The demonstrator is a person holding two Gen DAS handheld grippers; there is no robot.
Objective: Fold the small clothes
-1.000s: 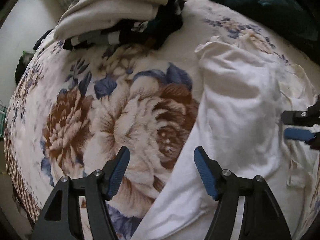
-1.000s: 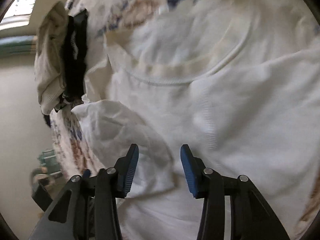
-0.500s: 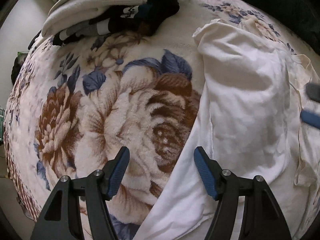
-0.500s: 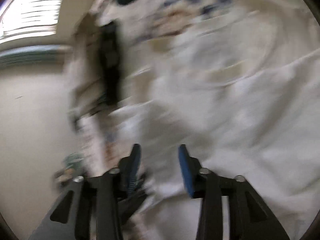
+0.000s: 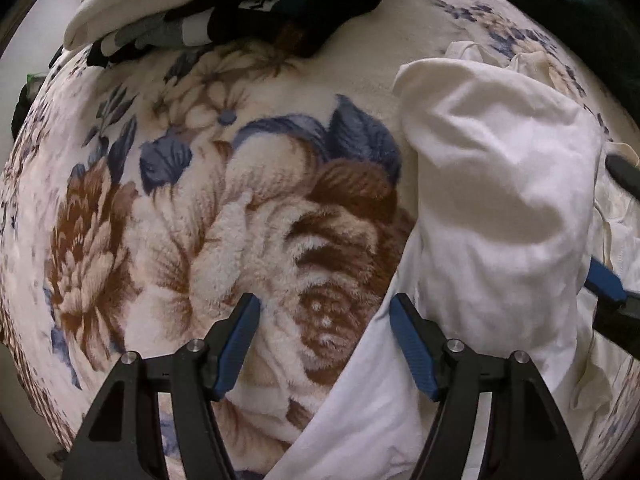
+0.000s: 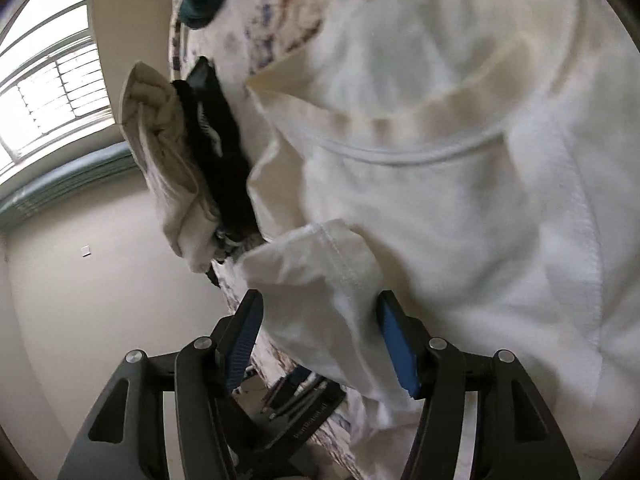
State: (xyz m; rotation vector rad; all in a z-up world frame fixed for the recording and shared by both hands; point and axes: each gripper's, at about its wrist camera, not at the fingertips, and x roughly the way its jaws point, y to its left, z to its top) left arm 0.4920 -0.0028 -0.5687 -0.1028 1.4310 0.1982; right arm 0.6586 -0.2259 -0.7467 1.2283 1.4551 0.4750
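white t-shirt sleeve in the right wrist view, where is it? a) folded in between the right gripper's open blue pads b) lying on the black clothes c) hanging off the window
a: the white t-shirt sleeve lies between the spread blue pads of the right gripper, with neither pad pressing on it.

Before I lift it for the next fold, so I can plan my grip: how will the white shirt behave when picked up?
The white shirt will probably flop and drape, since it lies in soft wrinkles. It looks thin and likely light. Its folded sleeve may fall open if raised by one corner.
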